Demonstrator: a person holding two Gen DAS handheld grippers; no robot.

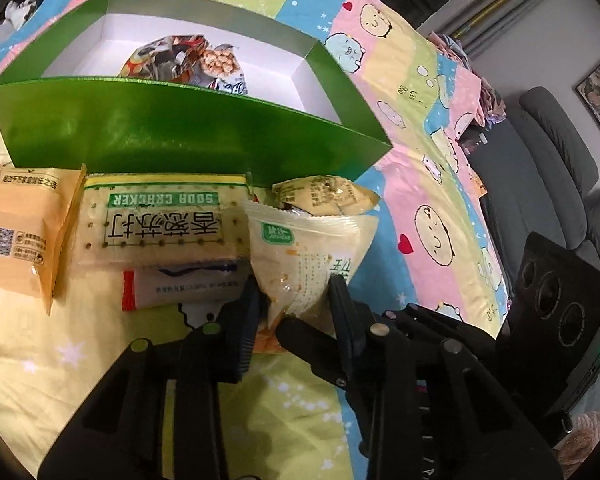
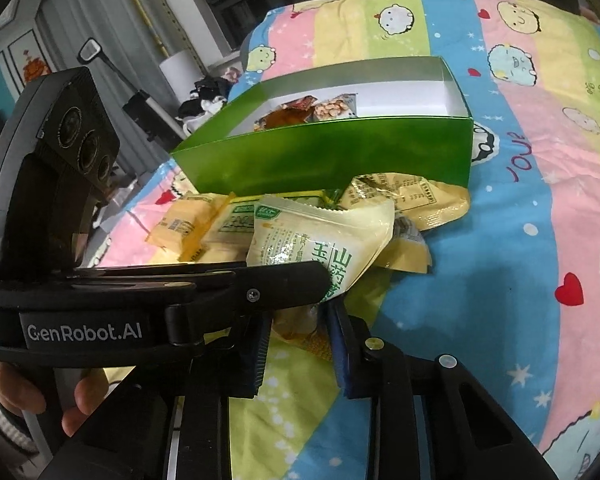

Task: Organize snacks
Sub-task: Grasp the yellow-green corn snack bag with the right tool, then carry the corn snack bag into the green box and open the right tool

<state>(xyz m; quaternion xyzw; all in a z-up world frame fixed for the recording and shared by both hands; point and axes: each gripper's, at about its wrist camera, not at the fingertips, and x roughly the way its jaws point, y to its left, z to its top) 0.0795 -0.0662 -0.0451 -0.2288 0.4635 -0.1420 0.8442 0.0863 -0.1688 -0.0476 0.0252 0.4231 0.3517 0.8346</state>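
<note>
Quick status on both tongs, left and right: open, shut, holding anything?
Left tongs: shut on the pale snack packet, pinching its lower edge.
Right tongs: open, nothing held; a crumpled yellow wrapper lies between the fingers.

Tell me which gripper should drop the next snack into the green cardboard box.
Left. The left gripper already pinches the pale yellow snack packet before the green cardboard box; the right gripper seems empty.

"SODA CRACKER" stands upside down in white on a green band across the pale rectangular cracker packet (image 1: 160,224), above large Chinese characters. "GenRobot.AI" is printed in white on the black gripper body (image 2: 85,332) at 8 o'clock. The cream plastic snack pouch (image 2: 320,240) bears green Chinese characters; the striped cartoon bedsheet (image 2: 516,156) reads "love".
</note>
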